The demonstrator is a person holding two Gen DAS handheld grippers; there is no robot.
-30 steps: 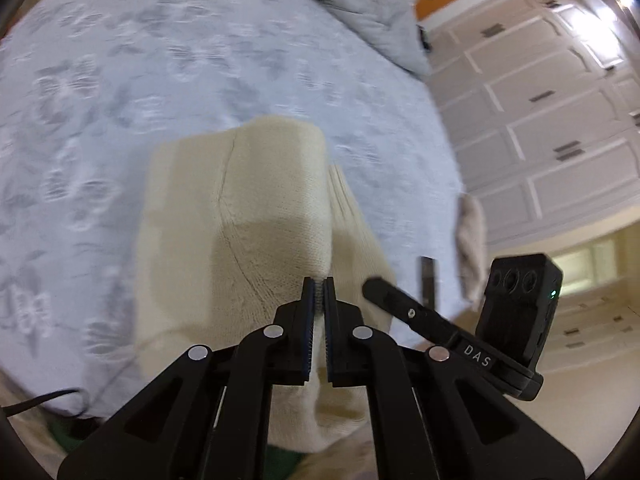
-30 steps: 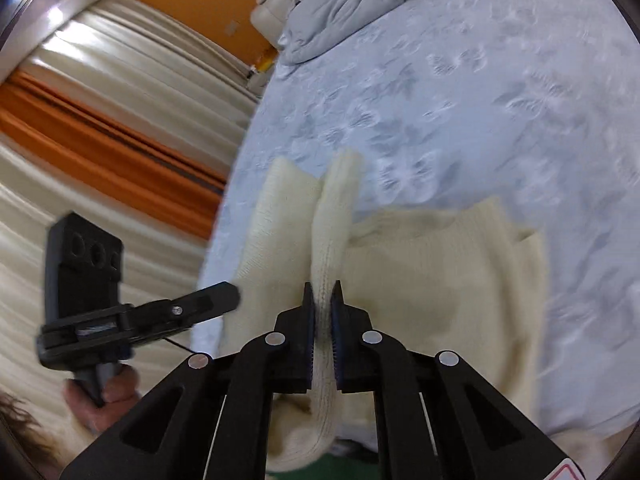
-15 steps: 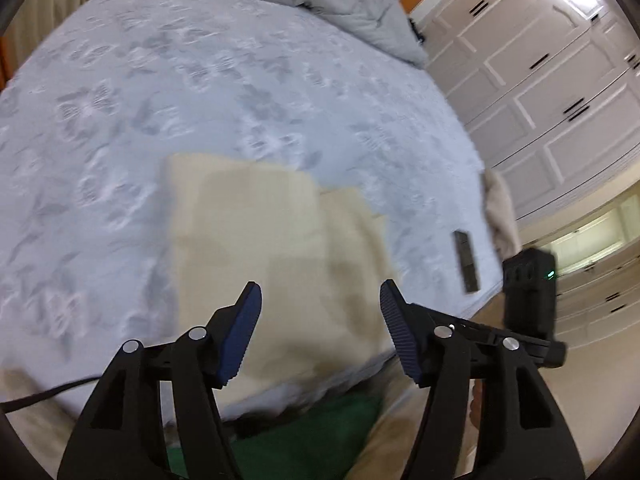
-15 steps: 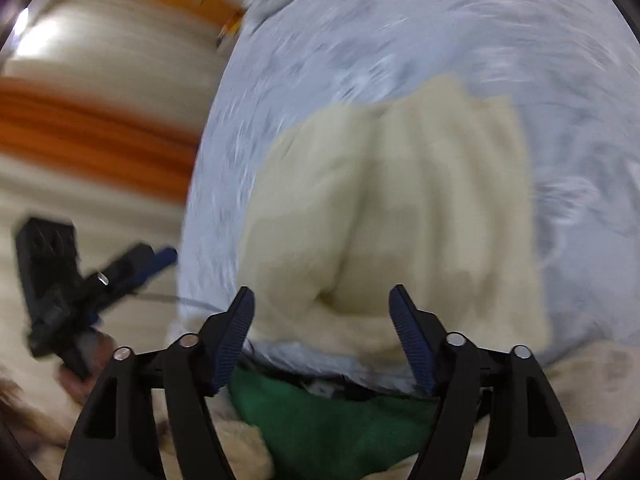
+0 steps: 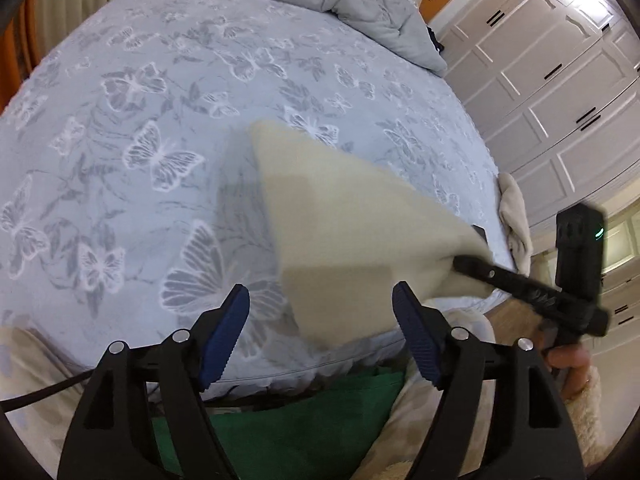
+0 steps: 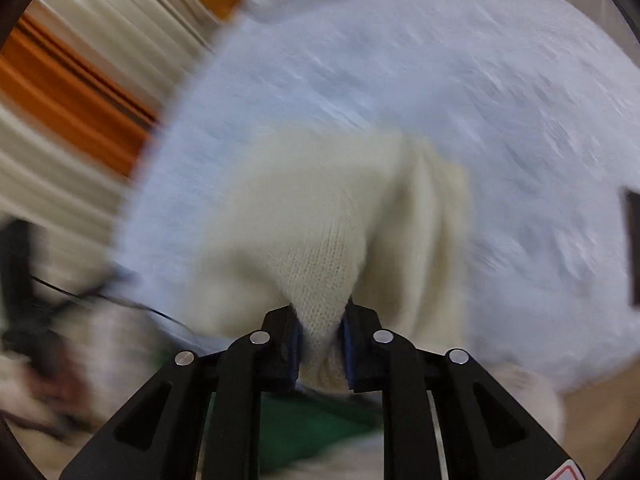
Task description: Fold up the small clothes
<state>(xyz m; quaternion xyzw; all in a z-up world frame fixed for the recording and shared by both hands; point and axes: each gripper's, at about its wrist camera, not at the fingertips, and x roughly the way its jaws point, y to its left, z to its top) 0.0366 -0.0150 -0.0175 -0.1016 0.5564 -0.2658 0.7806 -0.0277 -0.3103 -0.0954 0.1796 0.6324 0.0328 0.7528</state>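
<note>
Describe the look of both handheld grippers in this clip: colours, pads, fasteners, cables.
Both the left gripper and right gripper are matte black frames with silver rivets and ribbed blue finger pads. A black cable trails from the left one.

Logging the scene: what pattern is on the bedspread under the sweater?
White butterflies on pale blue-grey bedspread, clearest in the left wrist view.

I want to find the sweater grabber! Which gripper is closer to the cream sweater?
Right. The right gripper is clamped on the cream sweater; the left gripper is open, apart from it.
</note>
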